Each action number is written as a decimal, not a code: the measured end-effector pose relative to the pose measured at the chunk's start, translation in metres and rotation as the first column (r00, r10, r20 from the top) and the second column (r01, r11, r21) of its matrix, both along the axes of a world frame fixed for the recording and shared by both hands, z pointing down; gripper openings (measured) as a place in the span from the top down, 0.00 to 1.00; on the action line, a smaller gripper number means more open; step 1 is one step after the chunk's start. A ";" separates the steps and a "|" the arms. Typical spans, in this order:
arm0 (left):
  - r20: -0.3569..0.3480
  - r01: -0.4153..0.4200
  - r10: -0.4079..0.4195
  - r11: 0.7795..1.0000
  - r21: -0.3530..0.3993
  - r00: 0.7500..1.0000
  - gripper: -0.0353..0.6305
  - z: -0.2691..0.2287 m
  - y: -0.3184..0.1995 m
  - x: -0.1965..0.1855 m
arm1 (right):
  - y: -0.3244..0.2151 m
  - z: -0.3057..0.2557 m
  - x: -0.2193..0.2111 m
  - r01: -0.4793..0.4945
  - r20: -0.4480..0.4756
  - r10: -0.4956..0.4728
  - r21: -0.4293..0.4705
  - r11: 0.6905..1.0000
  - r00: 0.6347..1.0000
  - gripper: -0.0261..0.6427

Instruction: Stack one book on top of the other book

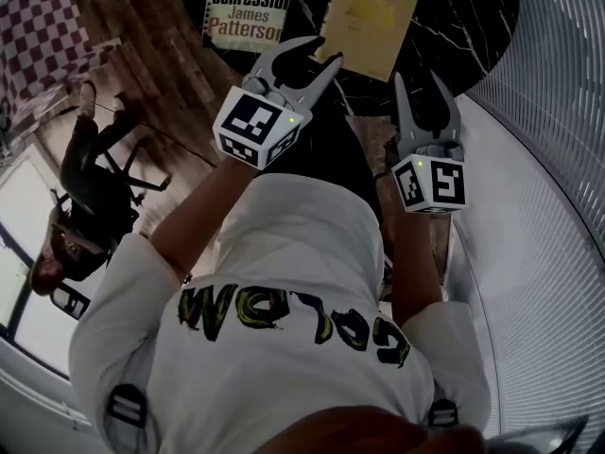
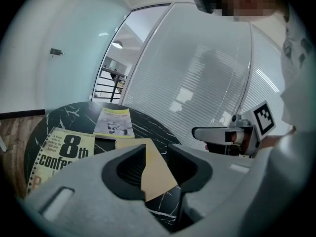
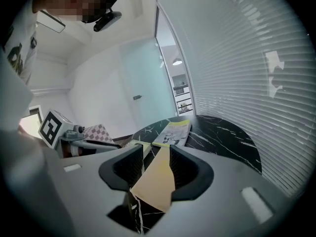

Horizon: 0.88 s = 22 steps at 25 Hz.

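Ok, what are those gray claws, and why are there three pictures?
They are grippers, tools with two jaws; a person holds one in each hand. The left gripper and right gripper are both opening their jaws, with nothing between them. One picture comes from a camera on the person's head, looking down; the other two from cameras riding on each gripper. On the black table lie a James Patterson novel, a plain tan book and, farther back, a yellow booklet.

Black marble table (image 1: pixel 473 17) — wood floor (image 1: pixel 142 26), curved wall of blinds (image 1: pixel 553 187)
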<state>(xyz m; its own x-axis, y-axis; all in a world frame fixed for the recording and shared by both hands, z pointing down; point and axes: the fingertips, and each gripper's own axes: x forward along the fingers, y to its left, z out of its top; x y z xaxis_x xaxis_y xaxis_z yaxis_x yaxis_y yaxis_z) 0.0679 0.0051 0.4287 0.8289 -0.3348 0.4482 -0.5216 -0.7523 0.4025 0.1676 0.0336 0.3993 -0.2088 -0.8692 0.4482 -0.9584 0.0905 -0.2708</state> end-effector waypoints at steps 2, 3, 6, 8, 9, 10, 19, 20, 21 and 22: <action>0.006 0.000 0.000 1.000 -0.019 1.000 0.75 0.011 -0.001 0.000 | -0.001 0.010 0.002 0.000 0.007 0.000 -0.020 1.000 1.000 0.69; 0.011 0.002 -0.002 1.000 -0.029 1.000 0.75 0.017 -0.001 0.000 | -0.002 0.016 0.002 0.000 0.014 0.000 -0.031 1.000 1.000 0.68; 0.028 0.010 -0.008 0.999 -0.051 1.000 0.71 0.035 -0.004 0.000 | -0.005 0.034 0.003 0.002 0.037 0.000 -0.059 0.998 0.999 0.64; 0.039 0.013 -0.011 0.998 -0.062 0.999 0.69 0.046 -0.006 0.001 | -0.006 0.046 0.004 0.003 0.045 0.001 -0.079 0.997 0.999 0.62; 0.043 0.014 -0.011 0.997 -0.070 0.999 0.68 0.051 -0.006 0.001 | -0.006 0.052 0.004 0.003 0.048 0.001 -0.090 0.996 0.999 0.61; 0.047 0.014 -0.010 0.997 -0.078 0.999 0.67 0.056 -0.007 0.001 | -0.007 0.058 0.004 0.005 0.052 0.001 -0.101 0.995 0.999 0.61; 0.086 -0.004 0.016 0.990 -0.140 0.996 0.60 0.104 -0.008 0.002 | -0.008 0.110 0.000 0.027 0.087 -0.012 -0.174 0.984 0.996 0.52; 0.088 0.000 0.013 0.989 -0.147 0.996 0.60 0.108 -0.009 0.002 | -0.008 0.115 0.000 0.026 0.090 -0.010 -0.181 0.983 0.996 0.51; 0.088 0.006 0.008 0.988 -0.155 0.996 0.59 0.111 -0.010 0.002 | -0.008 0.119 0.000 0.026 0.092 -0.009 -0.187 0.982 0.996 0.51; 0.087 0.013 0.002 0.986 -0.164 0.996 0.59 0.115 -0.010 0.002 | -0.008 0.123 0.000 0.026 0.094 -0.008 -0.194 0.981 0.996 0.50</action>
<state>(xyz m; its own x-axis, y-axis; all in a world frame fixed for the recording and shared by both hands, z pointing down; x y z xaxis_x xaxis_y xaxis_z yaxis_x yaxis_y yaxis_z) 0.0701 -0.0053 0.5432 0.7831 -0.2553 0.5671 -0.5636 -0.6768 0.4736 0.1680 0.0254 0.5228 -0.2714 -0.7629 0.5868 -0.9271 0.0434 -0.3724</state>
